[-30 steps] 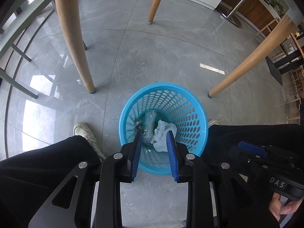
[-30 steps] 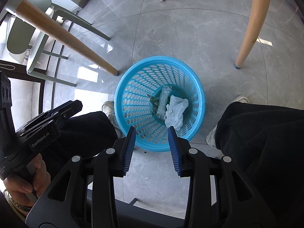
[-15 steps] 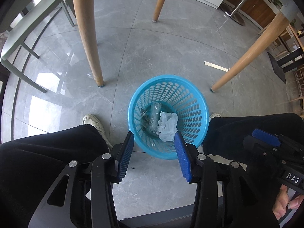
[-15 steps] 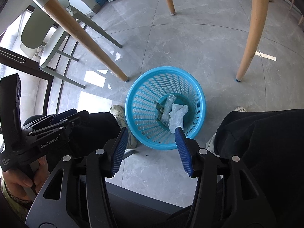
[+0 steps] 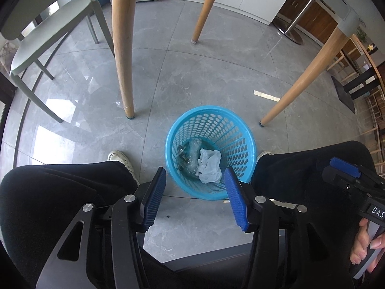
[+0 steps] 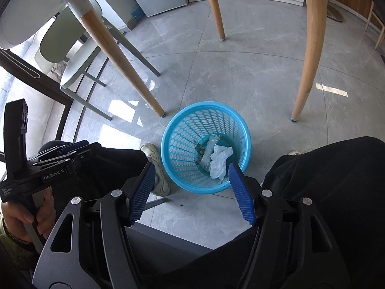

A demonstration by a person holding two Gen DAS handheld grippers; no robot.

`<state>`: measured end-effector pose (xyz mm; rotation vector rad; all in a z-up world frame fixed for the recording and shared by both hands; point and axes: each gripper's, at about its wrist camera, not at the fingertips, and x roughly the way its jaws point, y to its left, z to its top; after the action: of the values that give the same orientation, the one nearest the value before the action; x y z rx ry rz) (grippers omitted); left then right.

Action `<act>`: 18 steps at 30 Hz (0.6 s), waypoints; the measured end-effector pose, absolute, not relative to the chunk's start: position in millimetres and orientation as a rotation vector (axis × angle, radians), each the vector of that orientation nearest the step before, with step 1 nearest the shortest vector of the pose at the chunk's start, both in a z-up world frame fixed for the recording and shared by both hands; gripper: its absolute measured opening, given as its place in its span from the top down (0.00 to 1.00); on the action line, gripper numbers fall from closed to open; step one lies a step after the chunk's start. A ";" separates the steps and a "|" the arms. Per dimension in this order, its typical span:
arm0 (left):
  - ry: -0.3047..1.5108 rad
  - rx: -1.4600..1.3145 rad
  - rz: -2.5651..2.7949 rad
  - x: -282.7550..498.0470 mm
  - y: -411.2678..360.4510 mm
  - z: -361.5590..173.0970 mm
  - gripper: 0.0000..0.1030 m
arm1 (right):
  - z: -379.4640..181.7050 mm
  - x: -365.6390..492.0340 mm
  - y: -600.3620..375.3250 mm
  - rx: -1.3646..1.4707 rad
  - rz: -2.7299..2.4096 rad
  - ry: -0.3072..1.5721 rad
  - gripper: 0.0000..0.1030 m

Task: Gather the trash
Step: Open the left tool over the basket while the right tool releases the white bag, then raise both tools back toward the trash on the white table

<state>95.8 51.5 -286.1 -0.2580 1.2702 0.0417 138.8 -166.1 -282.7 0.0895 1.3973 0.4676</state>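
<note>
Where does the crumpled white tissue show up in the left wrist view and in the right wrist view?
Left wrist: crumpled white tissue lies low of centre, inside the blue basket, beside a clear plastic bottle.
Right wrist: tissue sits centre-right, in the same basket.
Shared landmark: the basket itself.

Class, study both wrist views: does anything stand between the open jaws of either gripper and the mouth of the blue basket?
Nothing visible does. The blue basket is uncovered below the left gripper and right gripper; white tissue and a clear bottle lie inside.
</note>
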 end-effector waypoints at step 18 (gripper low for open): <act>1.127 -0.268 0.038 52.0 66.7 -210.5 0.45 | -204.1 106.4 -182.8 -0.038 0.503 1.191 0.35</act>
<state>52.0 66.7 -210.5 -0.2685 1.1269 0.0379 106.4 -182.8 -204.1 -0.0379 1.1905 0.5028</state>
